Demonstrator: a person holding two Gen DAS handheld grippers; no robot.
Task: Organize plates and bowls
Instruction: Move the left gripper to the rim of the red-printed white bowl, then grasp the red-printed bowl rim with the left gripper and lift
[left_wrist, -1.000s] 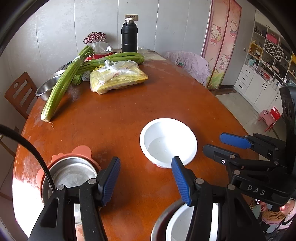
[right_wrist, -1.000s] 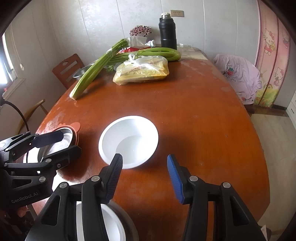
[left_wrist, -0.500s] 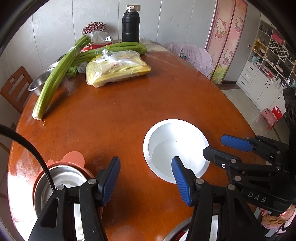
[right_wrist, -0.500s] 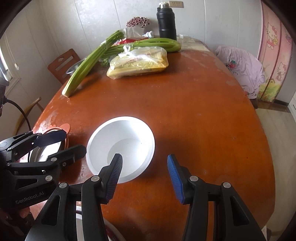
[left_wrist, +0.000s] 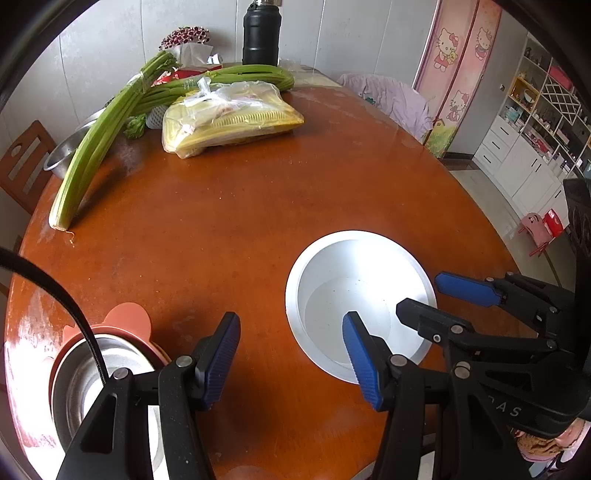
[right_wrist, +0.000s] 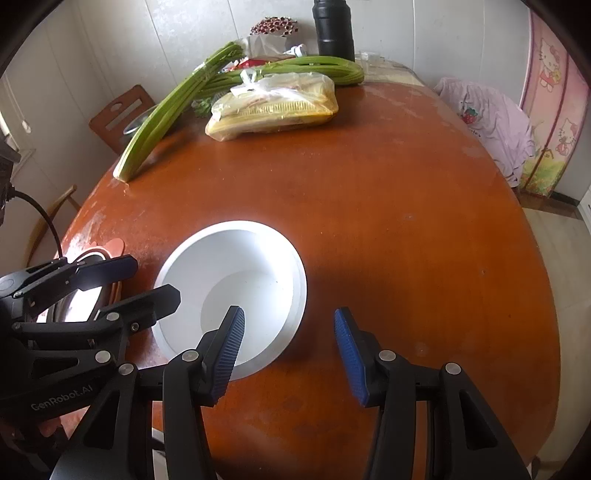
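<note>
My right claw (right_wrist: 286, 350) gapes released, straddling the near rim of the round white plastic bowl (right_wrist: 236, 291) on the reddish-brown wooden desk (right_wrist: 388, 206). My left claw (left_wrist: 291, 354) is released too, between that bowl (left_wrist: 354, 295) and a steel bowl nested in a salmon-pink dish (left_wrist: 92, 376).

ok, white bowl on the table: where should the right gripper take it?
Pinch the rim of the white bowl on its near-right arc, one finger inside and one outside. It sits upright with a thin flared lip. The right gripper is open and already straddles that edge; the left gripper crowds the other side.
</note>
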